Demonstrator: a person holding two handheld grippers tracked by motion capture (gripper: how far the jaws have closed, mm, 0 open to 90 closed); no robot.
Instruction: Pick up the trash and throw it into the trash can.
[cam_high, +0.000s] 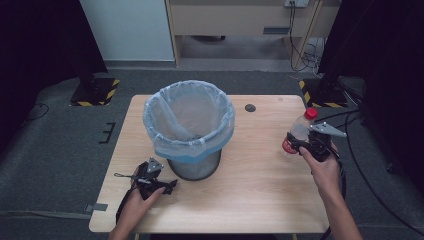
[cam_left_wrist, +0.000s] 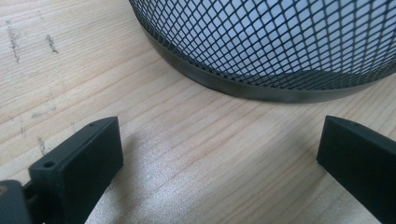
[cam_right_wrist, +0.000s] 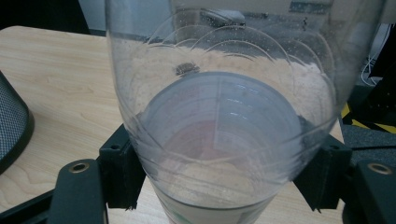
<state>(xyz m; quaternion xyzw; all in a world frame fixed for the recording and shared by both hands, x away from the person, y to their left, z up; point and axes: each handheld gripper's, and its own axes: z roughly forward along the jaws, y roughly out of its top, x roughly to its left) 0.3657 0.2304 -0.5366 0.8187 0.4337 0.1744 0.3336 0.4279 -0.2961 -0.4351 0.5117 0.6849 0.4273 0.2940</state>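
Bottle (cam_high: 299, 131), upright, is clamped in the right hand-held gripper (cam_high: 305, 142) at the bench's right side. The wastebasket (cam_high: 190, 131) lies to its left; the left hand-held gripper (cam_left_wrist: 219, 154) rests released beside the basket's base.

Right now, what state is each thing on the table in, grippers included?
Plastic bottle: red cap on, clear, clamped between the jaws, tilted.
Right gripper: shut on the bottle.
Left gripper: open, nothing between its jaws, low over the table beside the bin's base.
Mesh bin: upright, lined with a pale bag; bag's rim folded over the top.
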